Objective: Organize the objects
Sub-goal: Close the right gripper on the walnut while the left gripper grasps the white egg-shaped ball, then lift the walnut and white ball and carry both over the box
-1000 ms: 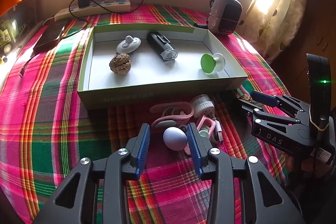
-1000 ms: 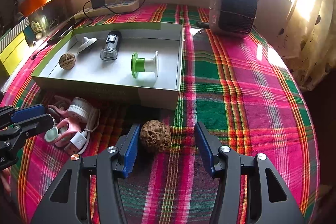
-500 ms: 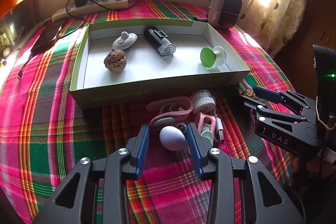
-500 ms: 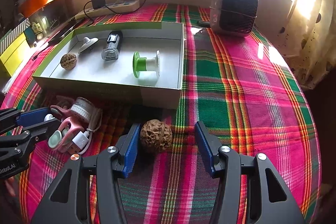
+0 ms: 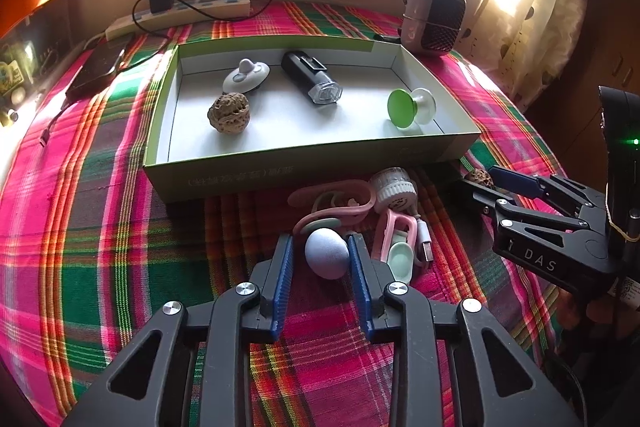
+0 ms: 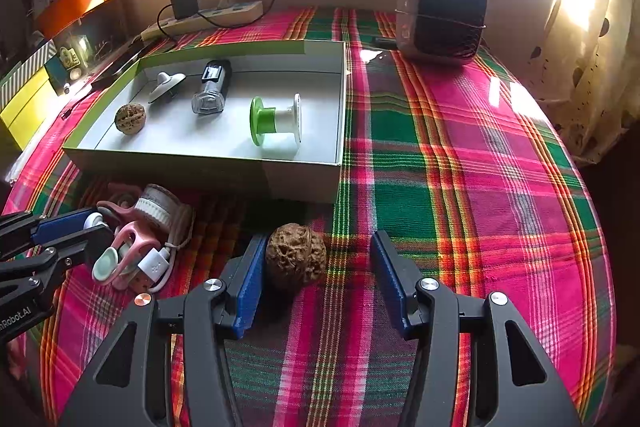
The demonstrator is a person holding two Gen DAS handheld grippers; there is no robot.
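Observation:
A green-edged white box [image 5: 312,159] [image 6: 208,167] holds a walnut [image 5: 229,113], a white knob, a black flashlight [image 5: 311,77] and a green spool [image 5: 408,107]. My left gripper [image 5: 322,255] is shut on a pale lilac egg [image 5: 326,251] just above the plaid cloth, next to a pile of pink clips and a cable [image 5: 384,211]. My right gripper [image 6: 318,267] is open around a second walnut [image 6: 295,255] on the cloth; its left finger touches the walnut, the right finger stands apart.
A grey heater [image 6: 442,15] stands at the back right. A power strip with charger [image 5: 180,11] and a dark phone [image 5: 100,67] lie at the back left. The round table's edge curves close on the right.
The left gripper has narrowed onto the egg and drawn back slightly from the box. The right gripper has barely moved around the walnut.

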